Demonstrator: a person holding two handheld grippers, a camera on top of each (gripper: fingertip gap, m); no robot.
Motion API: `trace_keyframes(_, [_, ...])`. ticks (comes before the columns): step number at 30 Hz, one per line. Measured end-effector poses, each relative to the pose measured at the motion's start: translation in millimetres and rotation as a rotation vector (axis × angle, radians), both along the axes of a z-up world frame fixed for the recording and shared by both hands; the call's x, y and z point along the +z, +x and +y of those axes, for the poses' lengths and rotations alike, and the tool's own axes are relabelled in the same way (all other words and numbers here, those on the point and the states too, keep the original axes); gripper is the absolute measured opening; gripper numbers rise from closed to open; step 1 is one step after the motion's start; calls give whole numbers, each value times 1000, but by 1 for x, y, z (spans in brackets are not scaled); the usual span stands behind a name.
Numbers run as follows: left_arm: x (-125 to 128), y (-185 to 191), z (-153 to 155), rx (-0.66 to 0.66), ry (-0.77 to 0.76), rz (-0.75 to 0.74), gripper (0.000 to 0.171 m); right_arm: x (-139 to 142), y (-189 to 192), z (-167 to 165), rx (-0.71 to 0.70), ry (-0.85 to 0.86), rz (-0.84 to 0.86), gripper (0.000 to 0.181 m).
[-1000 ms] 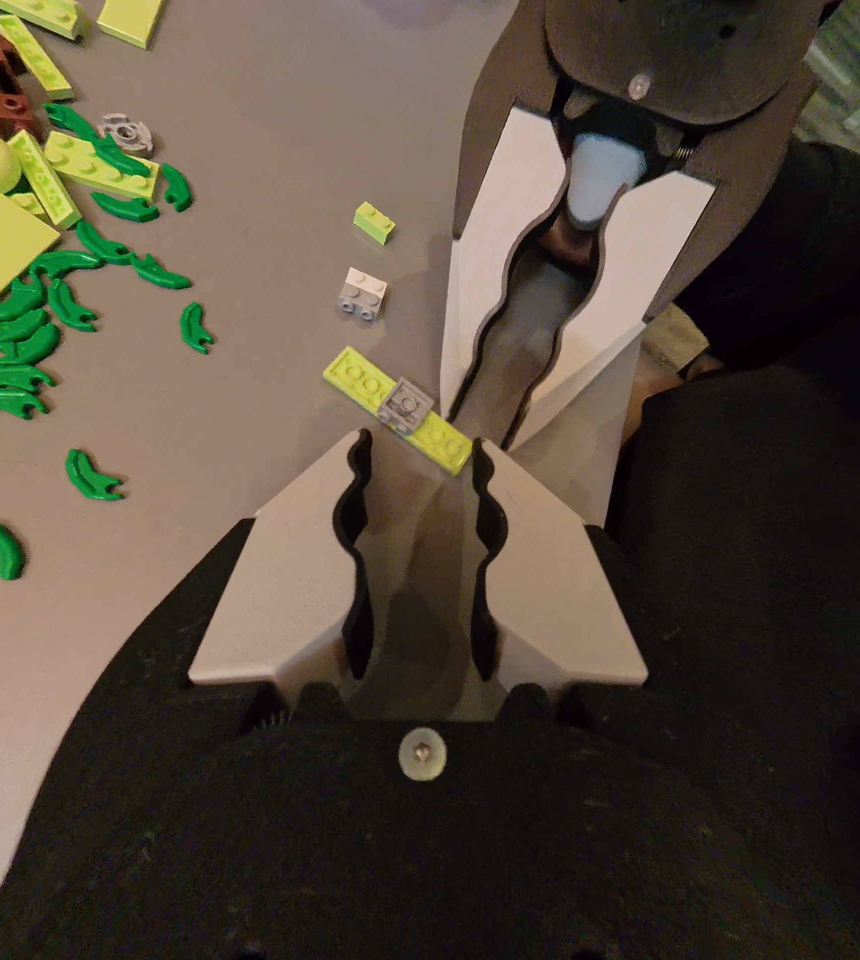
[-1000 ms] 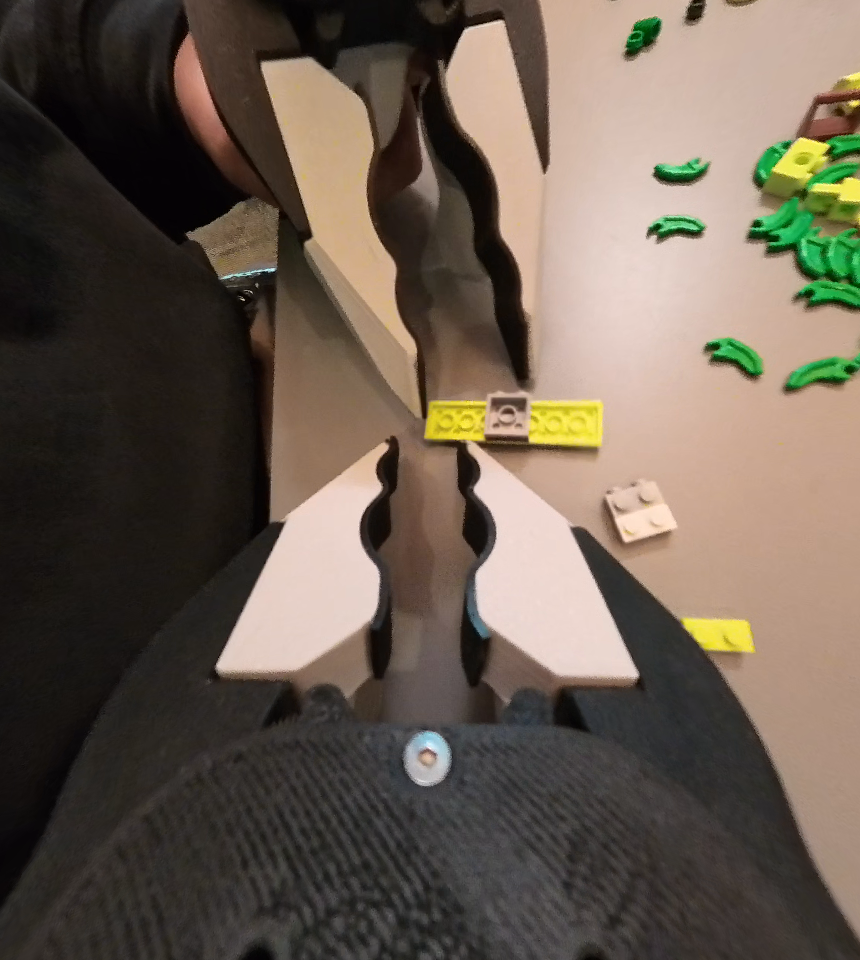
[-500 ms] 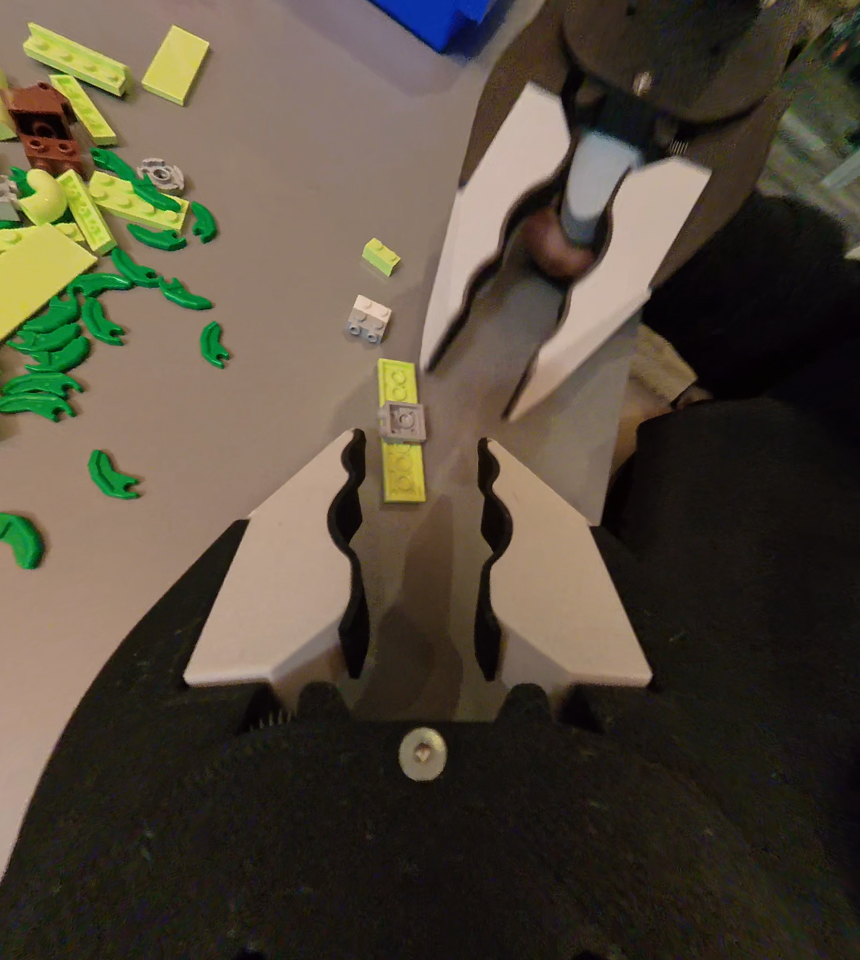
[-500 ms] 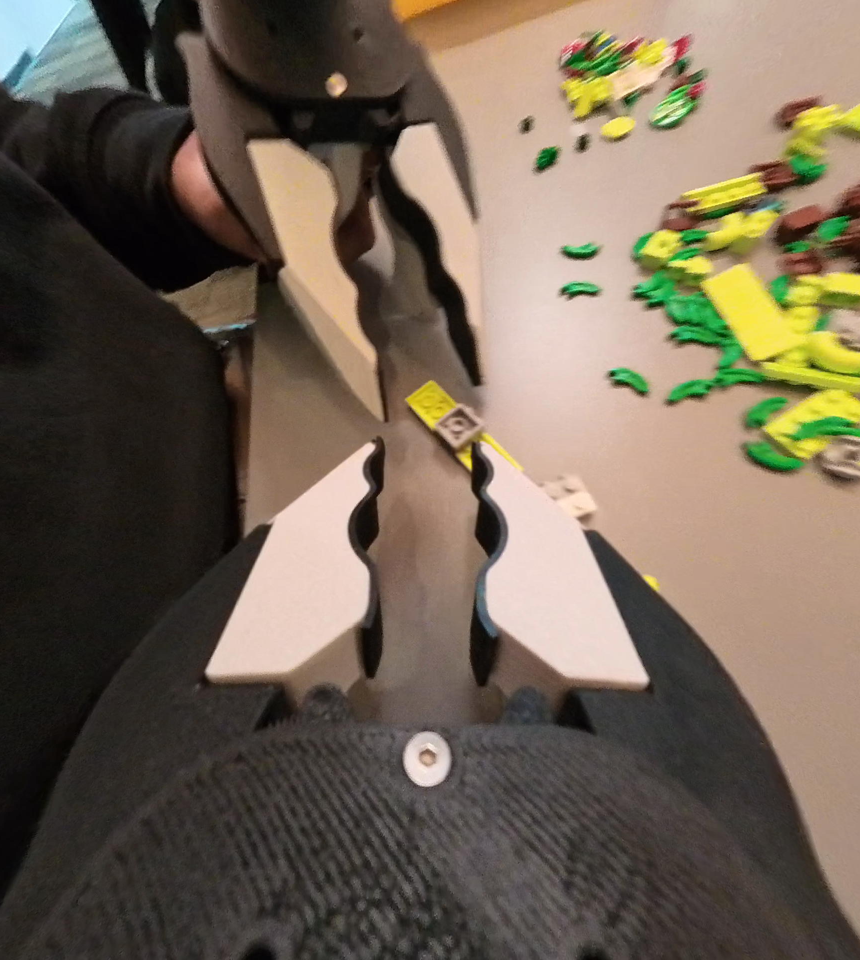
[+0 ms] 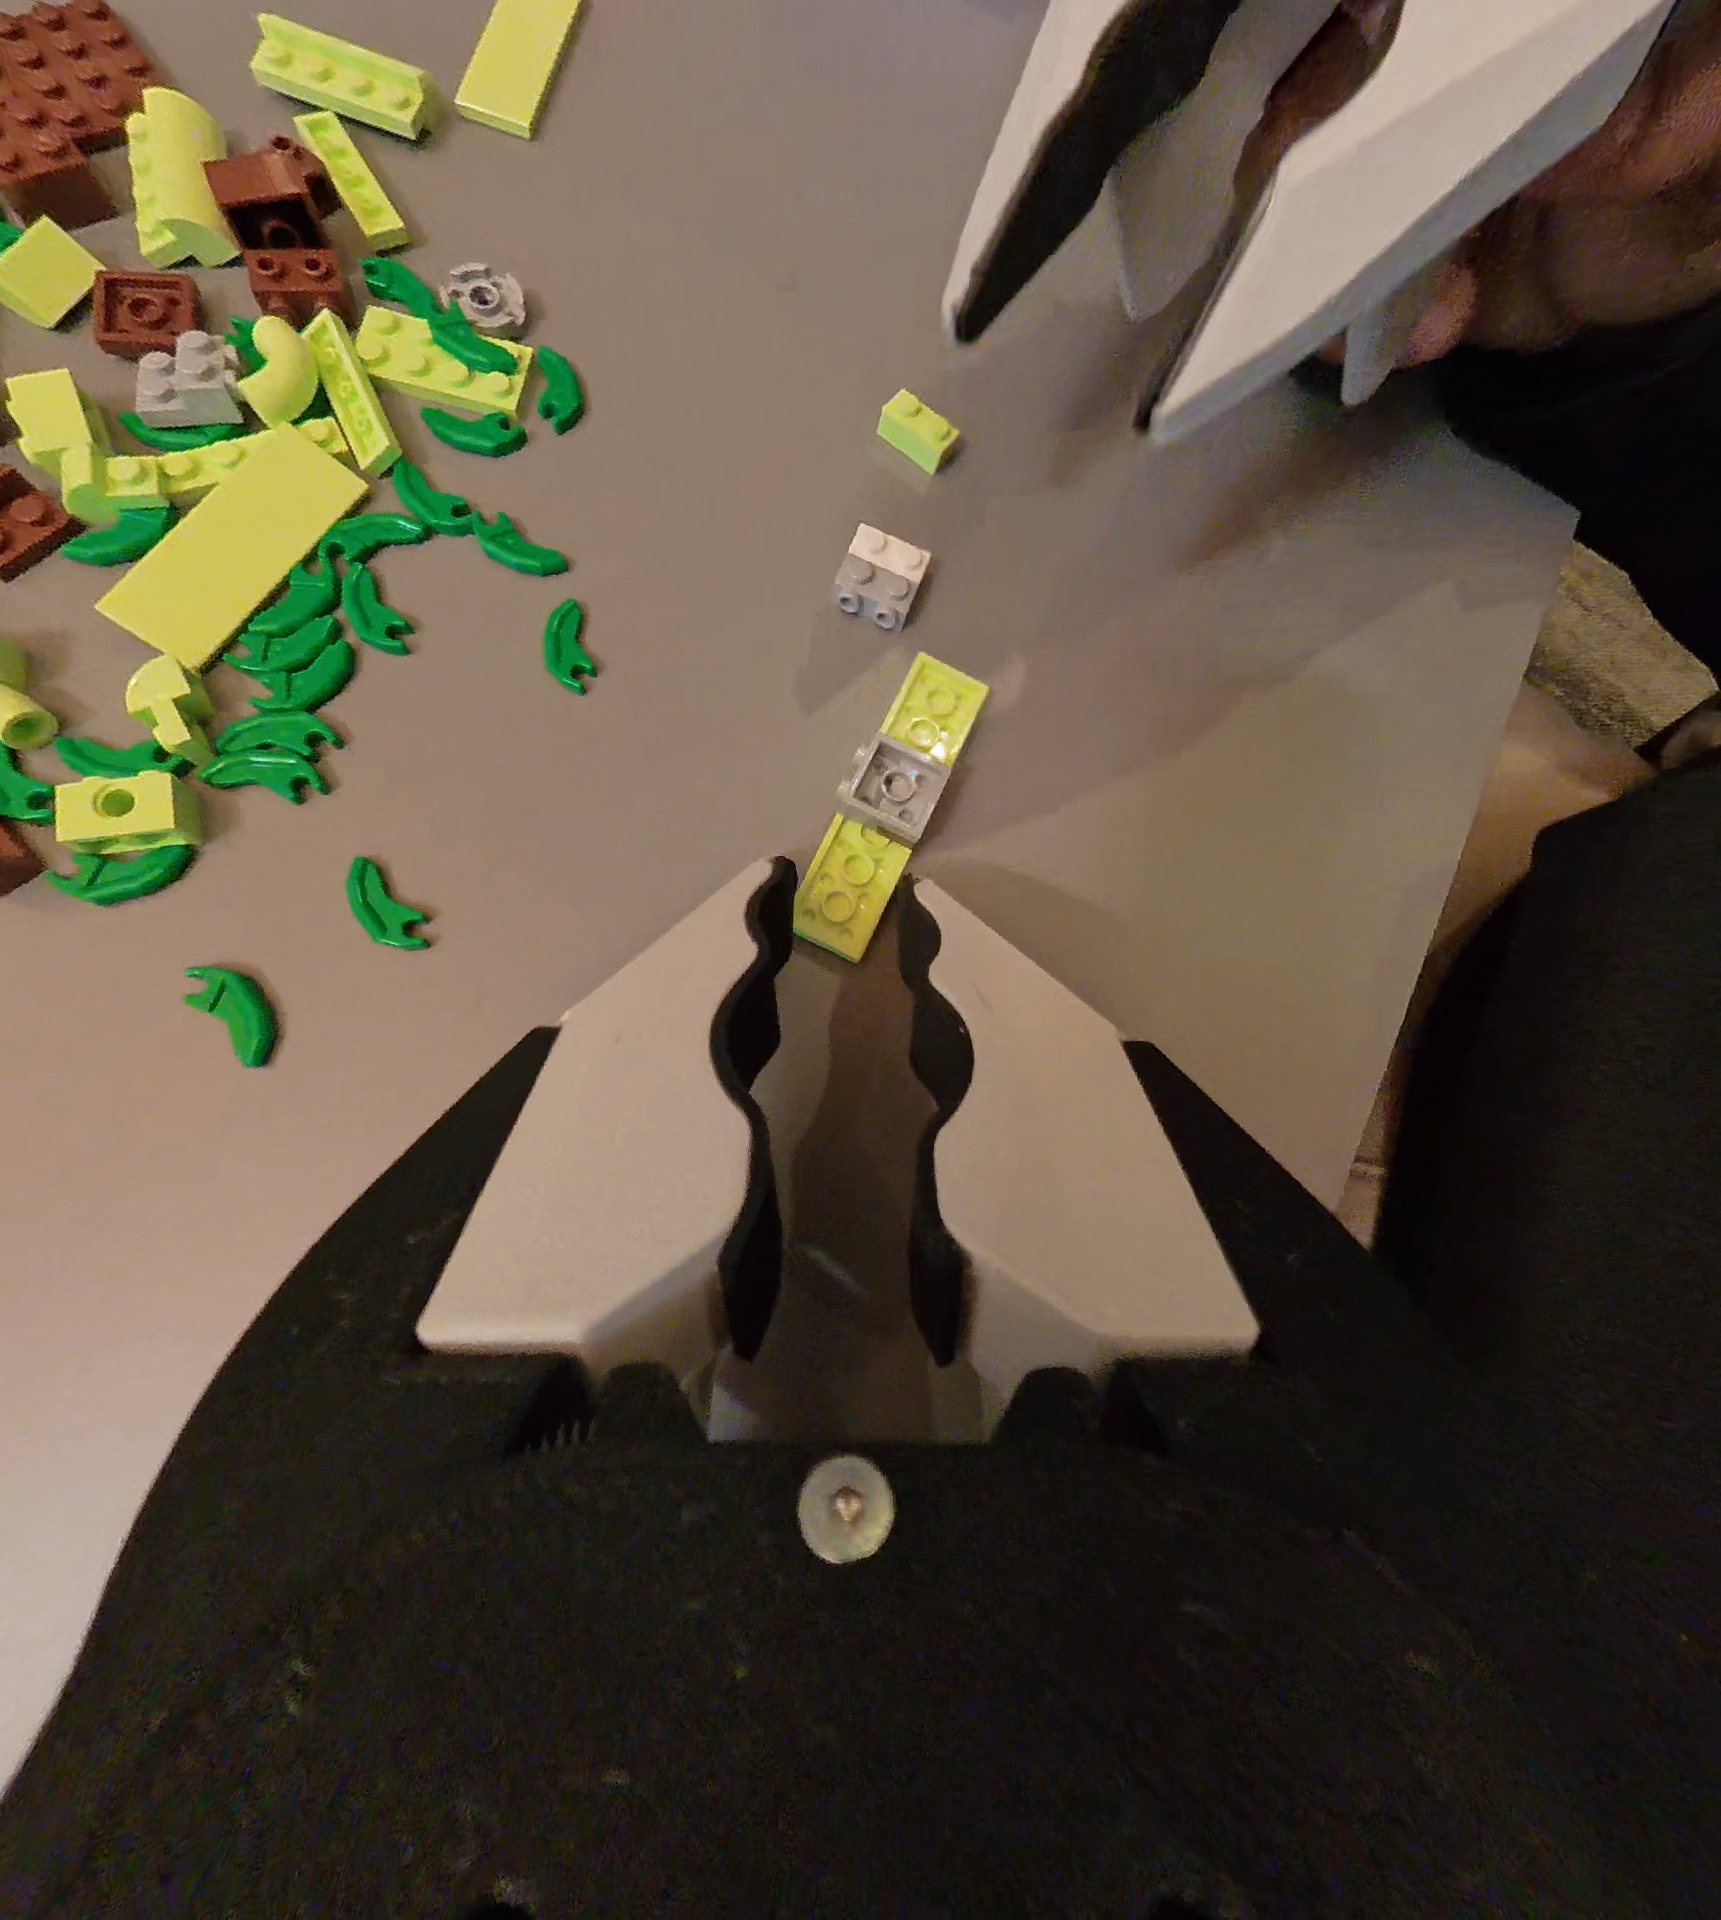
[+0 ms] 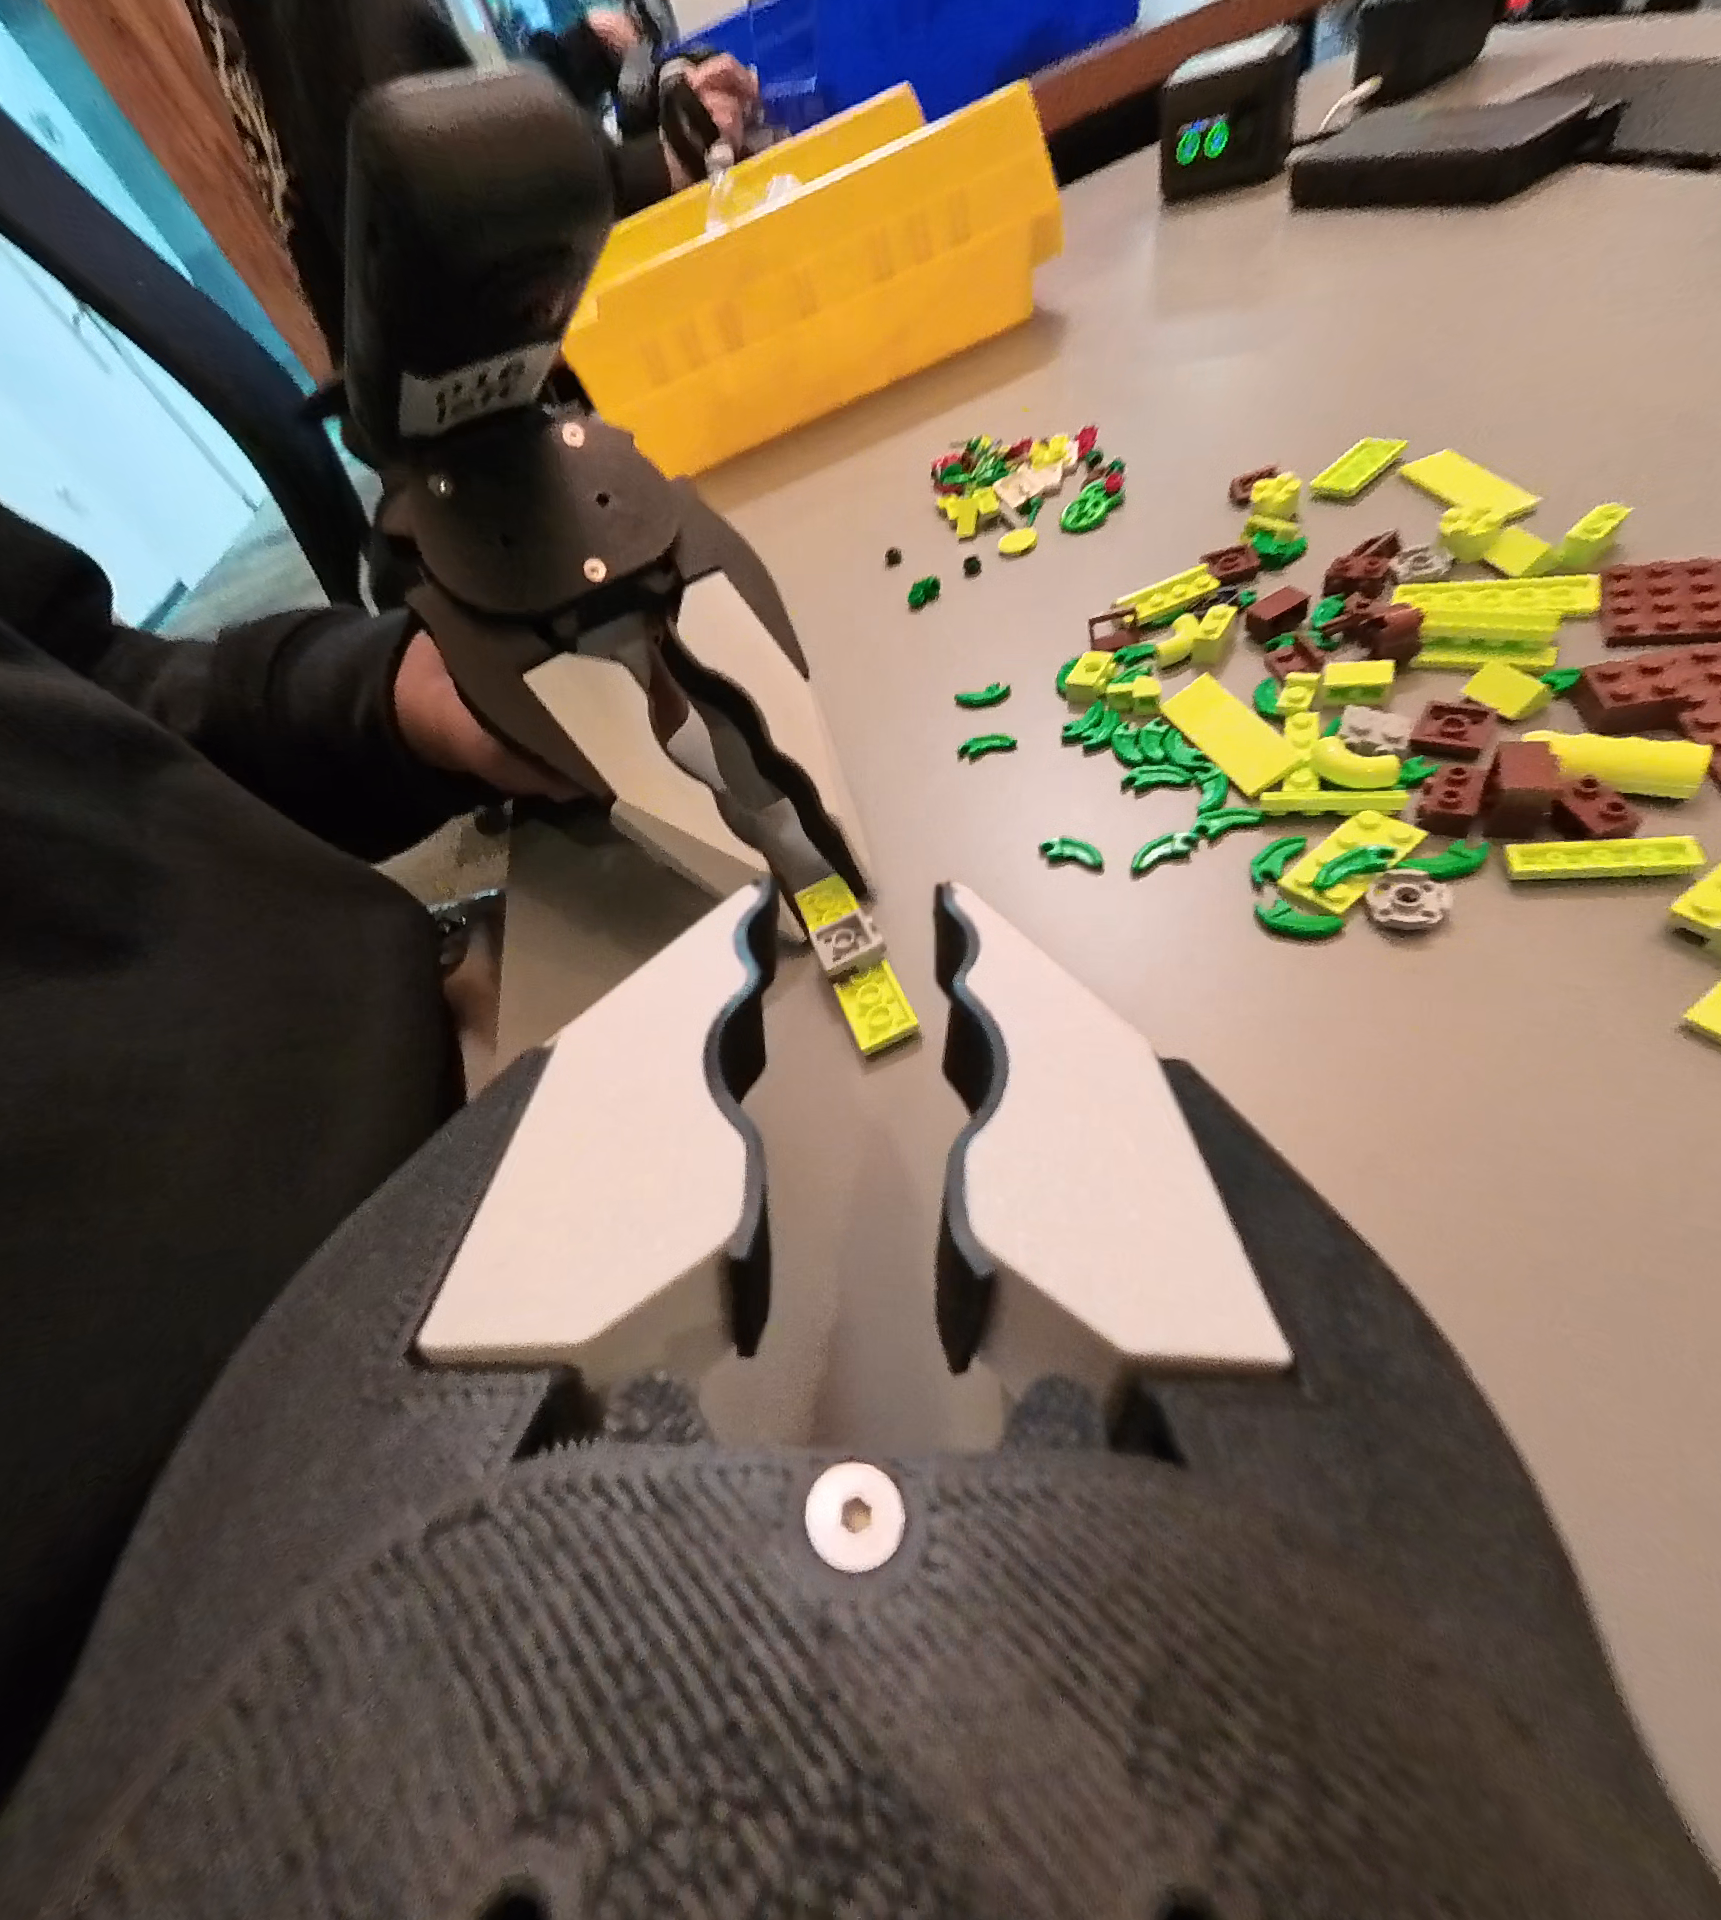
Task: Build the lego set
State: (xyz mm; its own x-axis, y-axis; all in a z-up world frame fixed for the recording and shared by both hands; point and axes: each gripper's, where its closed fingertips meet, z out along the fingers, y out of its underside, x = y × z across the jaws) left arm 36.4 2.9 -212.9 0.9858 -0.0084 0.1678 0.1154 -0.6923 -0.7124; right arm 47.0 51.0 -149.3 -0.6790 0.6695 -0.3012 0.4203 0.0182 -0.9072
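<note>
Left claw (image 5: pixel 843 894) clenched on the near end of the lime plate (image 5: pixel 892 805); both tips press the plate's long sides. A small grey square plate (image 5: pixel 892 790) sits studded across its middle. The plate lies flat on the grey surface (image 5: pixel 731 260), close to the surface edge where the person sits, far end pointing toward a loose grey bracket piece (image 5: pixel 882 577) and, beyond that, a small lime brick (image 5: pixel 918 428).

Right claw (image 6: pixel 848 904) released, tips wide apart with nothing between them, raised above the surface. From the right wrist view the lime plate (image 6: pixel 861 971) runs from the left claw's tips toward the gap of the right claw; not touched by the right one.

Loose parts heap toward the middle of the surface: green curved leaf pieces (image 5: pixel 316 665), lime tiles and bricks (image 5: pixel 232 540), brown plates (image 6: pixel 1718 644), a grey round piece (image 5: pixel 485 301). A smaller mixed pile (image 6: pixel 1027 483) lies farther out. Yellow bin (image 6: pixel 814 281) stands along the far edge.
</note>
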Motion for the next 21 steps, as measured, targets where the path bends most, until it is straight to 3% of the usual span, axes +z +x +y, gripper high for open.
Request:
trace_keyframes(15, [-1, -8, -3, 48, -4, 36, 16, 45, 15, 23, 25, -284, 178, 34])
trace_keyframes(21, [-1, -10, -3, 60, -2, 11, 15, 47, 16, 23, 20, -276, 196, 34])
